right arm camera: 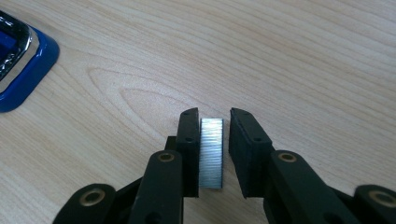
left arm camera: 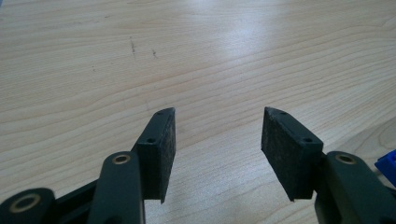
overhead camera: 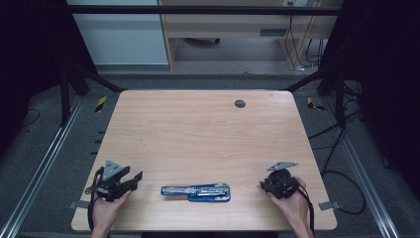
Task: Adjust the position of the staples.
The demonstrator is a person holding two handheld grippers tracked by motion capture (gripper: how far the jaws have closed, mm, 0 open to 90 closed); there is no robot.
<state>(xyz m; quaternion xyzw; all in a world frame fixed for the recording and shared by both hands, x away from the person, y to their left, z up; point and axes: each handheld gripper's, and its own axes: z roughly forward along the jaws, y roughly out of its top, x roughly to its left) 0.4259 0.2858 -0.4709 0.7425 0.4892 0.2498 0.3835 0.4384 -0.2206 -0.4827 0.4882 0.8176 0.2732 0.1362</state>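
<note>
My right claw (right arm camera: 214, 114) stands narrowly parted around the staples (right arm camera: 211, 154). The strip leans on one pad with a sliver of gap to the other, so I judge it not yet gripped, and it sits near the stapler's (overhead camera: 196, 192) right end. My left claw (left arm camera: 219, 112) is wide open and empty, just off the stapler's left end. The stapler lies opened flat, so I reckon the loading has barely begun: clamp the strip, seat it, then close up.
</note>
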